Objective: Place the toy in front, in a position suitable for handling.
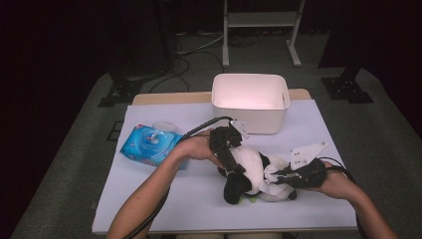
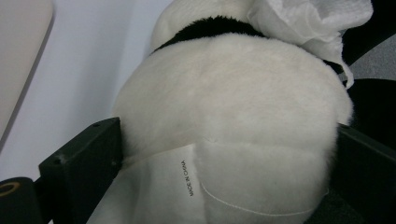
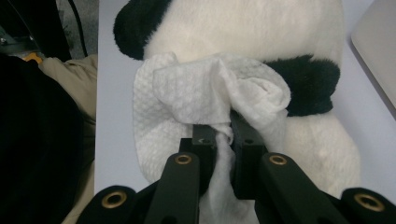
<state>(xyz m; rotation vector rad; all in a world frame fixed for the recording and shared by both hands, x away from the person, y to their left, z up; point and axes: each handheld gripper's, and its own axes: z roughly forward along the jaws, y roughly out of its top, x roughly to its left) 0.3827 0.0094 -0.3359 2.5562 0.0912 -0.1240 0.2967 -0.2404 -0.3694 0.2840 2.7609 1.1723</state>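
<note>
A plush panda (image 1: 251, 172) lies near the middle of the white table (image 1: 149, 199), in front of a white bin (image 1: 250, 102). The left gripper (image 1: 226, 149) has its jaws spread wide and pressed against both sides of the panda's white body (image 2: 233, 102), holding it. The right gripper (image 1: 291, 175) has its jaws closed tight on a white wipe (image 3: 205, 98), which rests against the panda's body. A blue wipes pack (image 1: 149, 144) lies to the left, apart from the panda.
</note>
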